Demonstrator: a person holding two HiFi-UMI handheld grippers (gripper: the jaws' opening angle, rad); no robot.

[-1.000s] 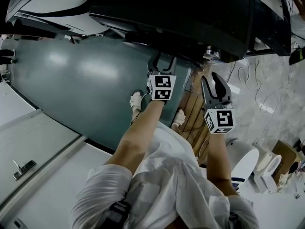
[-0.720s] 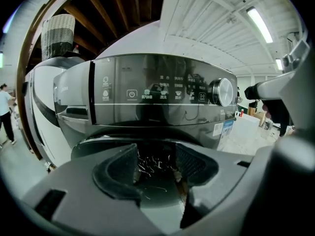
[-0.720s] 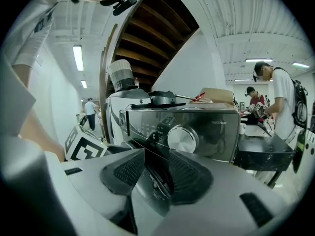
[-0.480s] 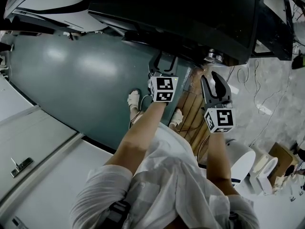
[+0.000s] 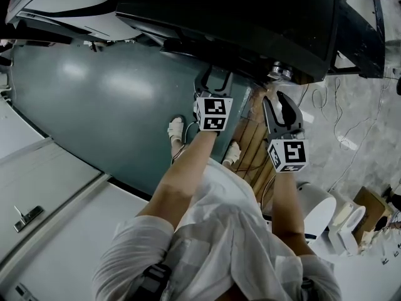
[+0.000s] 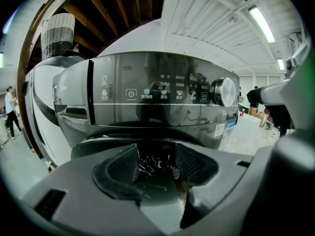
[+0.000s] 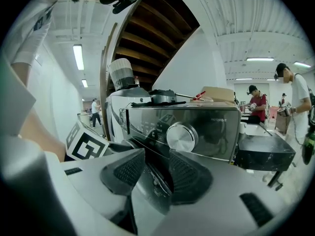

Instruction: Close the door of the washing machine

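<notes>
The dark washing machine (image 5: 250, 24) fills the top of the head view. My left gripper (image 5: 213, 83) reaches under its front overhang, and my right gripper (image 5: 280, 102) sits just to the right of it. In the left gripper view the control panel (image 6: 162, 90) and its dial (image 6: 224, 91) stand above the round door (image 6: 115, 134). The left gripper (image 6: 156, 154) is open, with the door's glass showing through the gap. The right gripper (image 7: 156, 156) is open too, close to the machine's front, below the dial (image 7: 181, 136). Neither holds anything.
The person's feet (image 5: 177, 129) stand on a teal floor (image 5: 113, 99), beside a wooden pallet (image 5: 254, 143). White appliances (image 5: 319, 209) and cables (image 5: 332, 105) lie to the right. A woven basket (image 6: 58, 33) stands on a white machine at left. People (image 7: 256, 104) stand farther off.
Both grippers stay in place with their jaws unchanged. Only the head view has shifted slightly.
</notes>
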